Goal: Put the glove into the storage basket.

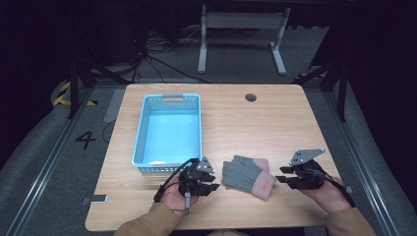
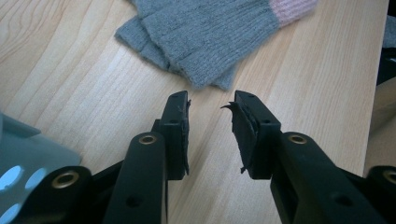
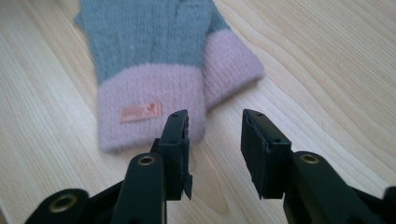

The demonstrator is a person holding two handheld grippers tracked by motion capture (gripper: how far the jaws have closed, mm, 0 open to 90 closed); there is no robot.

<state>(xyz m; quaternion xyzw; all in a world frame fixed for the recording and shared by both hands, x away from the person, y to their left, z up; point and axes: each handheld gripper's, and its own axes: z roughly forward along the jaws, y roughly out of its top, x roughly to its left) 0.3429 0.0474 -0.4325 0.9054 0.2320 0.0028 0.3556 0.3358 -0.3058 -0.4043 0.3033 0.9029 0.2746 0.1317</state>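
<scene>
A pair of grey knit gloves [image 1: 247, 177] with pink cuffs lies stacked flat on the wooden table [image 1: 255, 123] near its front edge. My left gripper [image 1: 215, 182] rests just left of the gloves' finger ends. In the left gripper view, my left gripper [image 2: 211, 100] is open, with bare wood between its jaws and the grey gloves [image 2: 205, 32] a little ahead. My right gripper [image 1: 282, 174] sits just right of the pink cuffs. From the right gripper view, my right gripper [image 3: 215, 119] is open and holds nothing, and the gloves [image 3: 149, 56] with a small label lie close in front.
A light blue perforated basket [image 1: 142, 132] stands at the table's left middle, just behind my left gripper; its corner [image 2: 28, 149] is in the left gripper view. A round cable hole [image 1: 251, 97] is at the table's far side. Bare wood lies right of the basket.
</scene>
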